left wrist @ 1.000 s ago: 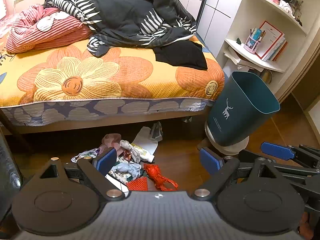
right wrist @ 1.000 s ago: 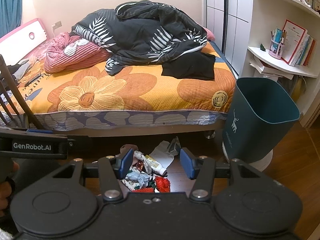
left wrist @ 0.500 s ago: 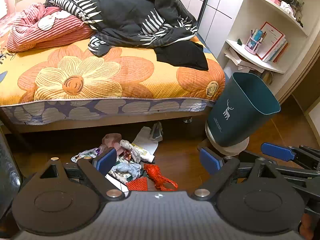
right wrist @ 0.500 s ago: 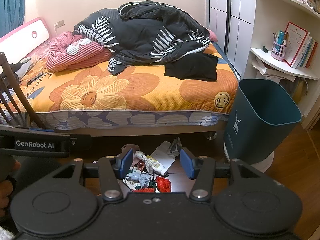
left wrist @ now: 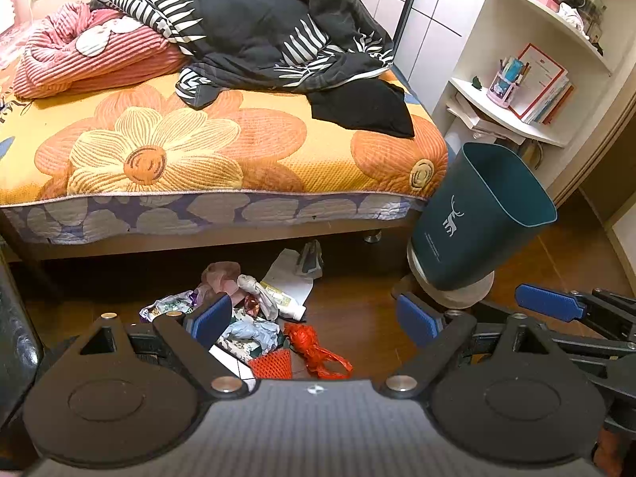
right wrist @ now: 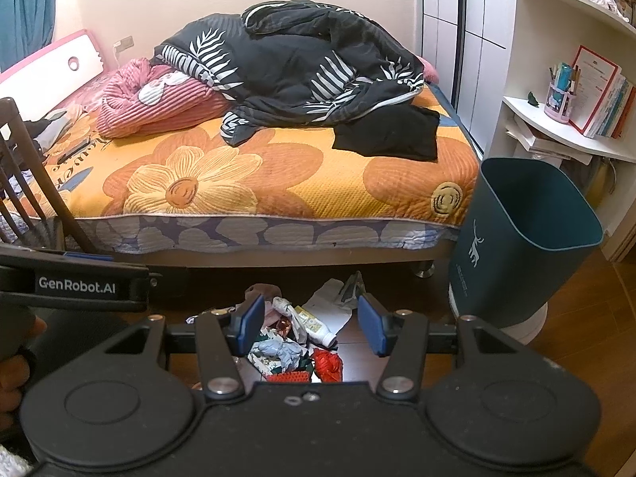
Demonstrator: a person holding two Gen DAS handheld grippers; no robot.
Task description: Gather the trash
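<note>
Teal bin: a waste bin [left wrist: 473,222] with a white deer mark stands on the wooden floor [left wrist: 357,310] at the bed's [left wrist: 198,151] foot corner, tilted in the left view.
Trash pile: crumpled wrappers, paper, a white tube and red netting [left wrist: 262,318] lie on the floor beside the bed edge, well left of the bin.
Left gripper [left wrist: 314,314]: fingers wide apart, nothing between them, above the pile.
Right gripper [right wrist: 312,324]: fingers apart, empty, framing the same pile [right wrist: 294,342].
Bed top: dark leaf-print quilt [right wrist: 302,63], pink ribbed blanket [right wrist: 159,103].
Shelf [right wrist: 572,135]: books, pen cup.
</note>
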